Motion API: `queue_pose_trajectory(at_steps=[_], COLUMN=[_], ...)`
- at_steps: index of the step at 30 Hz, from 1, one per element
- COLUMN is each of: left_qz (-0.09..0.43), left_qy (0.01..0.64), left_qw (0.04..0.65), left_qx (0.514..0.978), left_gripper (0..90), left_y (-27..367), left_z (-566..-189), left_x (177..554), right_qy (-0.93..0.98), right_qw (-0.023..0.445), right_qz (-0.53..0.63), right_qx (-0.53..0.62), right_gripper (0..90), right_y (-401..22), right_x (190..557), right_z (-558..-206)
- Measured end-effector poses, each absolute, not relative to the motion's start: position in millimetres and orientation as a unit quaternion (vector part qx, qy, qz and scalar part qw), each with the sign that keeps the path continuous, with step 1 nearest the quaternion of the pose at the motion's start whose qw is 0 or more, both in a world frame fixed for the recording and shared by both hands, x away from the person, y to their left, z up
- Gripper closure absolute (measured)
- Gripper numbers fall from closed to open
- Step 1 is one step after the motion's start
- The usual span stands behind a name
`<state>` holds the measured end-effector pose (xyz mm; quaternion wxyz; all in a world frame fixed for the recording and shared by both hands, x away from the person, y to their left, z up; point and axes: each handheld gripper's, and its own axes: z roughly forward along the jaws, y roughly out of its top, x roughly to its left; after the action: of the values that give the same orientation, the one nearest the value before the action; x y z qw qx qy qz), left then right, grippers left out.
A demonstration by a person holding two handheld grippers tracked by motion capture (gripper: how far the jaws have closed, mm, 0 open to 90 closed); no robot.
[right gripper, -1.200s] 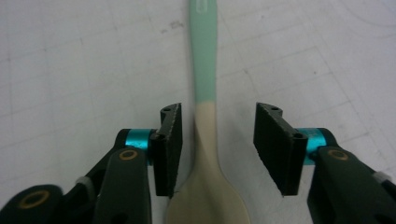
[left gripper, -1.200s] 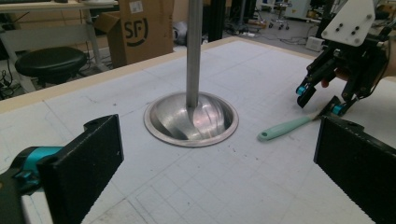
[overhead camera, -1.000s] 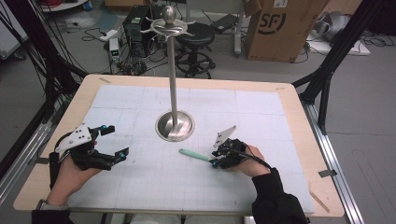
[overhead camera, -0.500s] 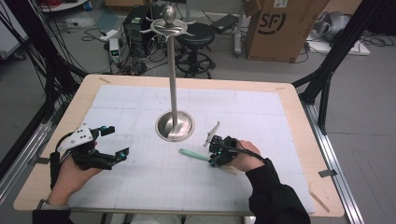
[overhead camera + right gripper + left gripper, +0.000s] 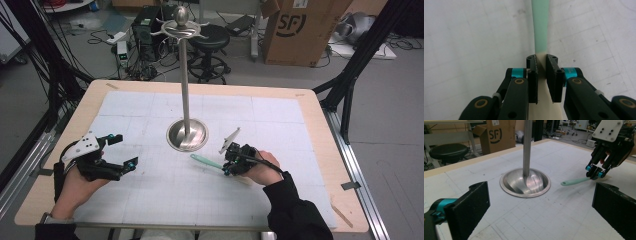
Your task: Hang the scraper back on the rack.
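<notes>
A spatula with a mint-green handle (image 5: 206,162) and a cream blade lies flat on the white mat, right of the metal stand's round base (image 5: 187,135). My right gripper (image 5: 227,167) is shut on the spatula (image 5: 540,30) where handle meets blade, its jaws pinching the cream part, seen close in the right gripper view (image 5: 541,65). The left gripper view shows the same grip from across the mat, the right gripper (image 5: 595,172) on the spatula (image 5: 574,181). My left gripper (image 5: 125,150) rests at the mat's left side, wide open (image 5: 541,207) and holding nothing, facing the stand.
The stand's tall pole (image 5: 185,85) rises from the base (image 5: 525,182) and carries curved hooks at its top (image 5: 180,27). The white gridded mat (image 5: 280,120) covers a wooden table. Behind the table are a stool, cables and a cardboard box (image 5: 300,30).
My right hand has rolled and shifted slightly left over the spatula's blade end. The spatula and my left gripper have stayed where they were.
</notes>
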<state>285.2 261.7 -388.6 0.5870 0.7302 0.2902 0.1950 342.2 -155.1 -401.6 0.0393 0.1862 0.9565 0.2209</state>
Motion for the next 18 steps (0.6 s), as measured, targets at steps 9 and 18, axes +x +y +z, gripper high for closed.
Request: queue_pose_trajectory(at_steps=[9, 18], left_qz=[0.197, 0.194], left_qy=[0.289, 0.289], left_qw=[0.587, 0.586], left_qx=[0.730, 0.731], left_gripper=[1.9, 1.9], left_y=[261.1, 259.4], left_z=[-388.3, -388.7], left_x=[284.6, 284.7], right_qy=[0.892, 0.810], right_qw=[0.076, 0.083], right_qz=[0.385, 0.525], right_qx=[0.225, 0.247], right_gripper=[81.0, 81.0], right_y=[-187.6, -205.8], right_x=[342.2, 341.8], right_z=[-375.6, -348.4])
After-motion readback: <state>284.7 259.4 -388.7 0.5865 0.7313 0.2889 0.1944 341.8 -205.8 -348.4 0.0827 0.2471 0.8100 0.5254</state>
